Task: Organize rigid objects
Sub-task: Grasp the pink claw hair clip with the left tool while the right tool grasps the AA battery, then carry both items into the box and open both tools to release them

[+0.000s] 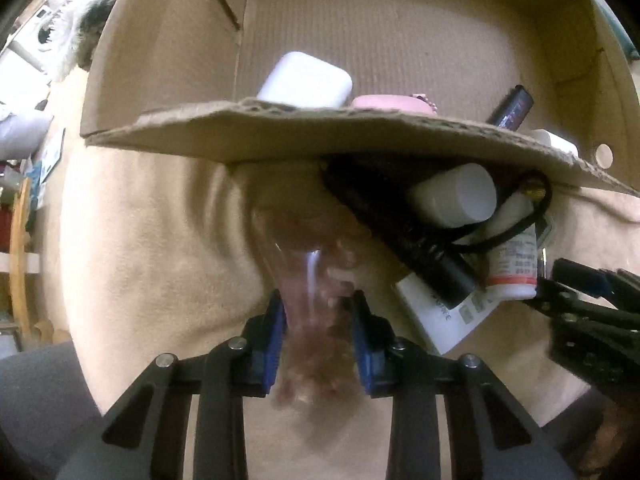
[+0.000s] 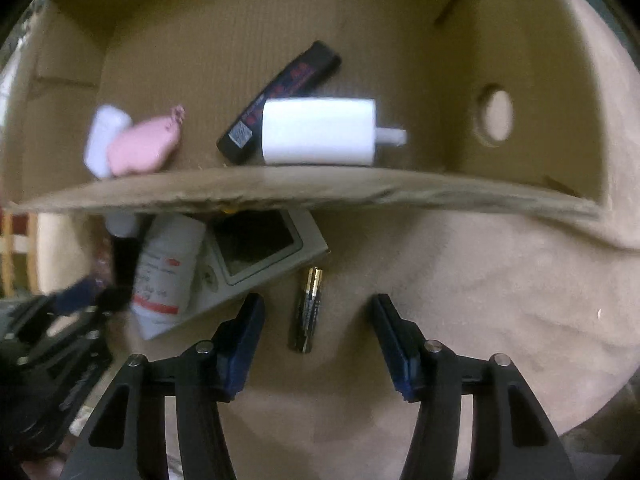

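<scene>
A cardboard box (image 2: 520, 80) lies open on a tan cloth (image 2: 460, 280), its near flap (image 1: 320, 132) hanging over a pile just outside: a white bottle (image 2: 168, 272), a flat grey carton (image 2: 256, 272) and a black cable (image 1: 500, 236); inside the box are a white charger (image 2: 320, 132), a black stick (image 2: 280, 96), a pink piece (image 2: 140, 148) and a white case (image 1: 304, 80). The left tool (image 1: 318, 312) is clenched on a clear, blurred object (image 1: 316, 280) whose long axis runs away from the camera toward the flap. The right tool (image 2: 316, 316) stands released, its blue pads clear on either side of a battery (image 2: 308, 308) that lies on the cloth pointing toward the box.
</scene>
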`<state>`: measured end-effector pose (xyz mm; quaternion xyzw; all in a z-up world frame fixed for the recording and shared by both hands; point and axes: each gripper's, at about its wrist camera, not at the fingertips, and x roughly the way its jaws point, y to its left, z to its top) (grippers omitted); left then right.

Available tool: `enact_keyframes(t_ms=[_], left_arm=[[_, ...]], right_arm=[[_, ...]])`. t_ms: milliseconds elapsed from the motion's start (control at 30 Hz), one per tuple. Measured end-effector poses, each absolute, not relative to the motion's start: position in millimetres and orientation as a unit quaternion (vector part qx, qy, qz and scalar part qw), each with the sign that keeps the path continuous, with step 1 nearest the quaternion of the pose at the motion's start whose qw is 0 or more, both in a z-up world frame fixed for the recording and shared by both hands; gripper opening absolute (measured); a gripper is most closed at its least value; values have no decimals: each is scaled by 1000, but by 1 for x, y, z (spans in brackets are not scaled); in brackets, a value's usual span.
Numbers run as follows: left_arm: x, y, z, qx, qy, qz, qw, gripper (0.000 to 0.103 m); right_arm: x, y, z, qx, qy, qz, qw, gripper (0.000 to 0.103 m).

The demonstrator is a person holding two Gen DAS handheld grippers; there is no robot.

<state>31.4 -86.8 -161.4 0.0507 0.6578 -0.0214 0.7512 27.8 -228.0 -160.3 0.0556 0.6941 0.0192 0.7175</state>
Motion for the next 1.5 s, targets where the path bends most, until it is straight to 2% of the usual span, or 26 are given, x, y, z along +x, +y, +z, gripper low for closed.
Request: enact_keyframes(t_ms=[133, 367, 700, 900, 1233, 1500], left_arm=[[37, -82, -161, 41, 661, -19, 749, 28], [40, -69, -157, 40, 658, -3, 752, 28], [33, -78, -165, 65, 662, -1, 746, 28], [35, -70, -161, 41, 661, -17, 749, 27], [6, -40, -112, 21, 614, 3, 789, 27], [-13, -27, -59, -5, 561, 20, 828, 27]], right_arm=[[25, -222, -159, 33, 685, 22, 727, 58], [21, -232, -152, 39, 677, 16, 735, 11], [9, -239, -154, 50, 681, 28, 730, 11], [15, -242, -156, 57, 676, 32, 734, 11], [1, -252, -125, 74, 643, 43, 761, 11], [-14, -280, -71, 133, 561, 38, 816, 11]])
